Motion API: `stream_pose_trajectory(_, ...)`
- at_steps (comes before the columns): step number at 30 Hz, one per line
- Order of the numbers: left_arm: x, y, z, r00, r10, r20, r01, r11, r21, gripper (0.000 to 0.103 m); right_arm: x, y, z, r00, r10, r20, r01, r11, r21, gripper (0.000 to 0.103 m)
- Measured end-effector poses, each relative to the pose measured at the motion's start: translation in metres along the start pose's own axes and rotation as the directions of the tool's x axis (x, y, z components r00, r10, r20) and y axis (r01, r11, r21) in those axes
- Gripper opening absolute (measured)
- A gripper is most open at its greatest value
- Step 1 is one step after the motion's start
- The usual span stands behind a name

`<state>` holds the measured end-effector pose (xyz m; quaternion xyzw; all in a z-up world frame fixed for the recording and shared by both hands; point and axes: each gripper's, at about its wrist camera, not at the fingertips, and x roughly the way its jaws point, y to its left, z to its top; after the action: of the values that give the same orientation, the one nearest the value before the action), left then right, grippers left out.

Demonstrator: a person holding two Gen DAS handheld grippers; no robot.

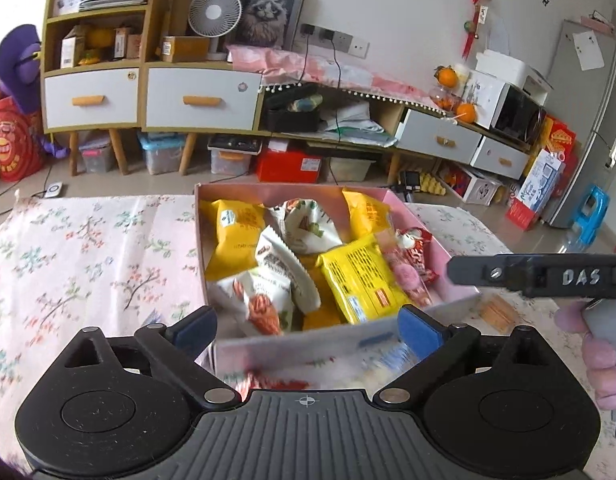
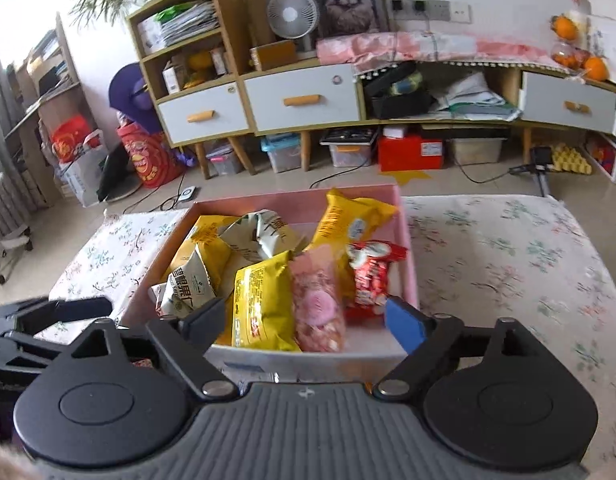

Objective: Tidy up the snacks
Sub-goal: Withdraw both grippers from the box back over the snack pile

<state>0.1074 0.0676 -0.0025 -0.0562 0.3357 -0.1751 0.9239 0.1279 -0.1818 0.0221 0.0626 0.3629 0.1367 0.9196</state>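
A pink box (image 1: 452,258) sits on the flowered table and holds several snack packs: yellow packs (image 1: 362,280), white packs with red print (image 1: 263,304), a red pack (image 1: 416,250) and a pink candy bag (image 1: 406,276). The box (image 2: 410,248) also shows in the right wrist view with a yellow pack (image 2: 261,304), the pink candy bag (image 2: 318,308) and the red pack (image 2: 368,272). My left gripper (image 1: 308,326) is open and empty at the box's near wall. My right gripper (image 2: 308,318) is open and empty over the box's near end; it also shows in the left wrist view (image 1: 464,270).
The table has a flowered cloth (image 1: 87,264) (image 2: 508,264). Beyond the table's far edge stand a low cabinet with white drawers (image 1: 199,98), storage bins on the floor (image 1: 163,156) and a fridge (image 1: 600,120) at the right.
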Motion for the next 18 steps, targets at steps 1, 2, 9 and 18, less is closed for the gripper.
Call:
stream_pose_trajectory(1, -0.004, -0.001, -0.002, 1.000, 0.002, -0.003, -0.002, 1.000, -0.003, 0.100, -0.005, -0.002, -0.001, 1.000, 0.000, -0.001, 0.000, 1.000, 0.012, 0.090)
stream_pose_trajectory(2, -0.009, -0.002, -0.004, 1.000, 0.005, -0.006, -0.005, 1.000, -0.004, 0.100, -0.009, -0.004, -0.002, 1.000, -0.001, -0.003, 0.001, 1.000, 0.022, 0.092)
stream_pose_trajectory(9, -0.030, -0.006, -0.019, 0.997, 0.046, -0.057, -0.047, 0.999, -0.024, 0.101, -0.034, -0.005, -0.019, 0.999, -0.027, -0.022, 0.028, 0.999, 0.038, 0.101)
stream_pose_trajectory(18, -0.040, -0.007, -0.053, 0.989, 0.094, -0.111, -0.102, 0.992, -0.067, 0.101, -0.042, -0.007, -0.047, 0.993, -0.081, -0.082, 0.080, 0.997, -0.019, 0.102)
